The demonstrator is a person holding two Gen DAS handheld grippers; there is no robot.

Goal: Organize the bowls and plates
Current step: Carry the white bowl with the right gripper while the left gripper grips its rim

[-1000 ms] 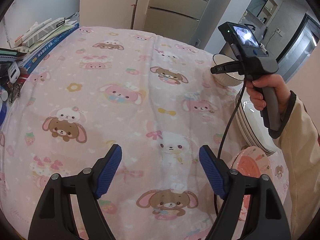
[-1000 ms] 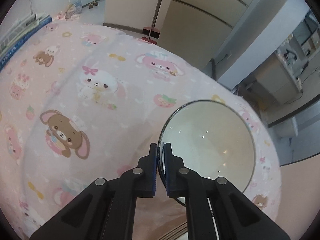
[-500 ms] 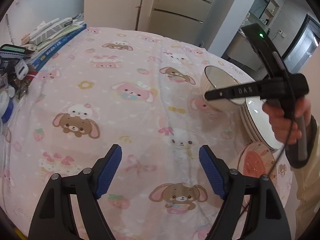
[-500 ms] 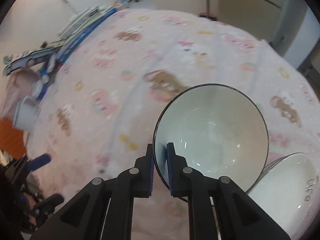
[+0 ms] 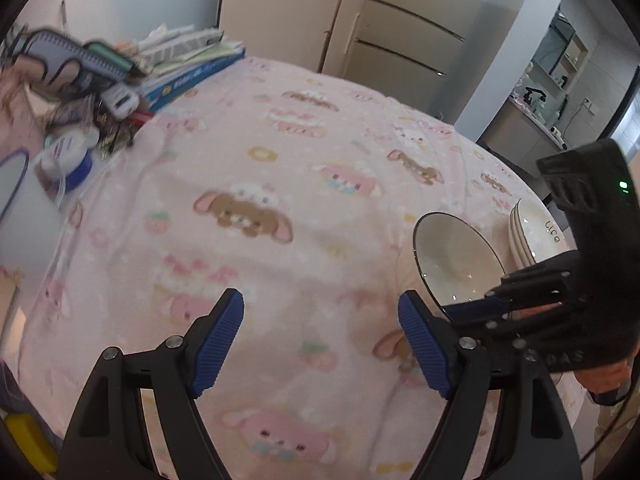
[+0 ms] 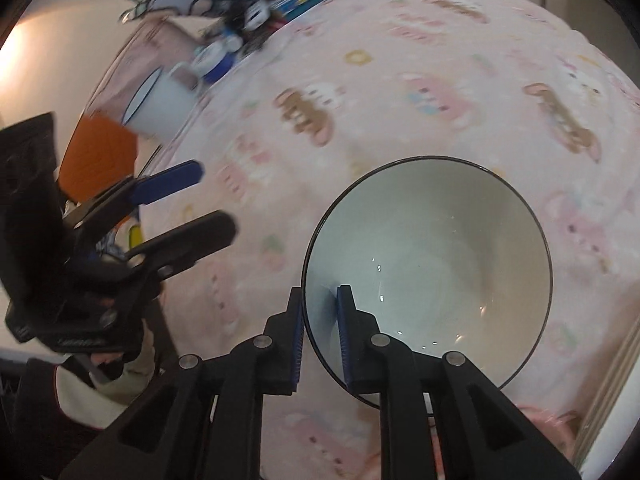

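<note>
Right gripper (image 6: 318, 332): jaws opening, with the near rim of the bowl (image 6: 432, 280) between them. One blue pad sits outside the wall, the other inside. A gap shows at the outer pad, so whether the pads press the rim at this moment cannot be told. The bowl is white inside with a thin dark rim, and its mouth is tipped toward the camera. It hangs over the right part of the table, above the pink cloth (image 5: 280, 208).

Left gripper (image 5: 320, 340): released, jaws wide apart, nothing between them. It hovers over the near middle of the table. In the right wrist view it appears at the left edge (image 6: 188, 200), with a hand (image 6: 108, 360) on its handle.

Letters "DAS" are moulded on the right gripper's body.

Beyond the bowl, by the right edge of the table, stands a stack of plates (image 5: 536, 236). The top plate carries the small dark word "Life".

The cloth is printed with cartoon rabbits, bears and strawberries.

Far left corner: a white mug (image 6: 160, 104) with a dark rim, a roll of tape (image 5: 66, 156), and a pile of books (image 5: 192, 68). The printing on the blue spine is too blurred to read.
</note>
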